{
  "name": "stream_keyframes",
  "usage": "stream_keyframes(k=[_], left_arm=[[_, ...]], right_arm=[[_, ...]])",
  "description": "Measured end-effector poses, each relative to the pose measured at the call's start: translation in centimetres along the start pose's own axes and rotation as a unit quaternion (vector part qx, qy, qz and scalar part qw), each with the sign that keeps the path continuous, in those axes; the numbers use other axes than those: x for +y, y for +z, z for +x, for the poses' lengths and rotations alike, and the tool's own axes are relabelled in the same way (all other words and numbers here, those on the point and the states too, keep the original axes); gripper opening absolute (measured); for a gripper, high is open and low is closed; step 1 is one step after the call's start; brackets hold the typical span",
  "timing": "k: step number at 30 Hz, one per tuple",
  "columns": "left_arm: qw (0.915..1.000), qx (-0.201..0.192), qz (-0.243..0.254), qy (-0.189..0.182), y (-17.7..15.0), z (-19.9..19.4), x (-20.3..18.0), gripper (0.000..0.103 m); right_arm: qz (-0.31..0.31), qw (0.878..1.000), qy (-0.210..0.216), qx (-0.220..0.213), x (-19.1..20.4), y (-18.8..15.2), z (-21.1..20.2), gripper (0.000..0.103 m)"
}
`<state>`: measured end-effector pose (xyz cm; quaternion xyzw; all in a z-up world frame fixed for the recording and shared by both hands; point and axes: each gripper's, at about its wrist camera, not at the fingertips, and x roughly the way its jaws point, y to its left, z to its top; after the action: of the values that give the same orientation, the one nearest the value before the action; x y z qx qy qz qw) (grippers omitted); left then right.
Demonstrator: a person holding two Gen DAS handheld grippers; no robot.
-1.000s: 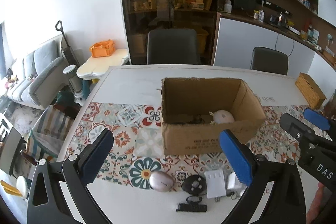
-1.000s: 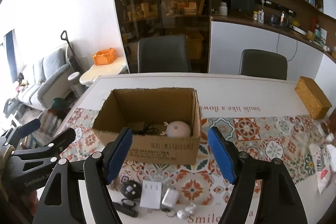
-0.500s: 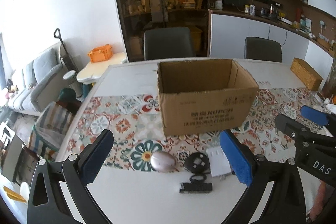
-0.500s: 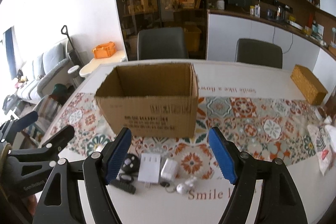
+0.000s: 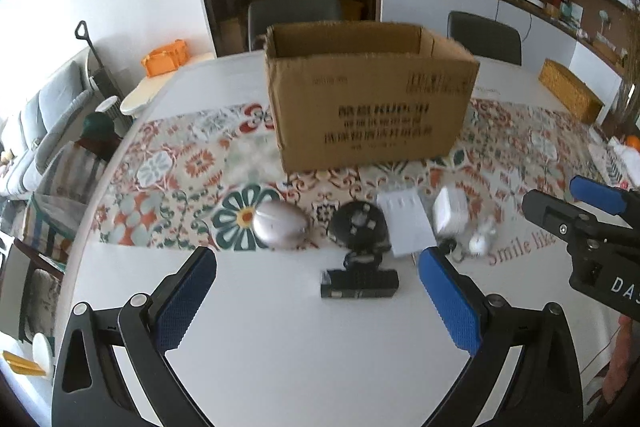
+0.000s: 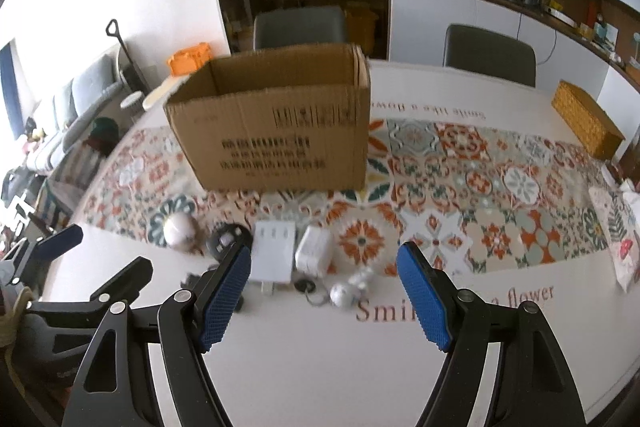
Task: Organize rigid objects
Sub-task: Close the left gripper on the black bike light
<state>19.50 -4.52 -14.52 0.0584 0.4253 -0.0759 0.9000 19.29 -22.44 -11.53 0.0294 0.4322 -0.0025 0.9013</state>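
While both grippers hang over the near, white part of the table (image 5: 280,347), we hold nothing in either. Our left gripper (image 5: 316,299) has its blue fingers (image 5: 184,301) spread wide, with the black remote-like bar (image 5: 359,283) lying flat on the table between them and just ahead. Our right gripper (image 6: 324,291) is likewise spread, its fingers (image 6: 422,303) parted around bare tabletop, with a small white keyring figure (image 6: 352,287) just beyond the tips.

Ahead of both, a row of small rigid things sits along the front edge of the patterned runner (image 5: 180,163): a silvery oval mouse (image 5: 280,225) at the left, then a round black disc (image 5: 358,225), a flat white socket block (image 5: 405,223), and a white charger cube (image 5: 451,210). The disc and the socket block look to be touching; the mouse lies a little apart. From the right wrist view the same row reads mouse (image 6: 179,229), disc (image 6: 228,241), socket block (image 6: 273,255), charger (image 6: 315,253).

Behind the row stands an open cardboard box (image 5: 370,107) on the runner, upright, its printed side facing us. We cannot see its inside from here. A woven basket (image 6: 588,121) rests far off at the table's right edge.
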Motion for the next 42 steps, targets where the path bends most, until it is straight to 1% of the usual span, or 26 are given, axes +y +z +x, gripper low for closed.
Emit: stream_keyframes(k=[4,9,13,17,22,31,37,40,42], left_arm=[[0.9997,0.025,0.007,-0.005,-1.1,1.7,-0.6,0.103],[0.9993,0.031,0.022,0.004,-2.4,3.3,-1.6,0.103],[0.9989,0.04,0.023,0.001,-3.1,4.5,-2.1,0.103],[0.9984,0.047,0.03,0.009,-3.6,6.2,-2.8,0.103],[0.9976,0.062,0.03,0.01,-4.3,7.9,-3.0,0.103],[0.9974,0.065,0.026,0.017,-4.4,9.8,-3.1,0.103],[0.9979,0.06,0.023,0.005,-4.5,10.5,-3.1,0.102],[0.9984,0.053,0.021,-0.001,-4.3,10.7,-3.2,0.1],[0.9986,0.048,0.023,-0.003,-4.2,10.8,-3.3,0.096]], right_arm=[[-0.002,1.0,-0.003,0.022,-0.1,-1.5,1.1,0.076],[-0.005,0.999,-0.006,0.049,-0.3,-3.0,2.7,0.076],[-0.004,0.997,-0.006,0.071,-0.7,-4.1,3.7,0.076],[-0.012,0.996,-0.01,0.082,-0.7,-4.8,4.5,0.076],[-0.02,0.995,-0.013,0.098,-0.8,-5.5,5.6,0.076],[-0.021,0.994,-0.004,0.11,-0.8,-5.9,6.8,0.076],[-0.022,0.994,-0.008,0.11,-1.0,-5.7,7.5,0.076],[-0.02,0.994,-0.008,0.111,-1.2,-5.7,7.9,0.076],[-0.019,0.993,-0.008,0.113,-1.3,-5.7,8.1,0.076]])
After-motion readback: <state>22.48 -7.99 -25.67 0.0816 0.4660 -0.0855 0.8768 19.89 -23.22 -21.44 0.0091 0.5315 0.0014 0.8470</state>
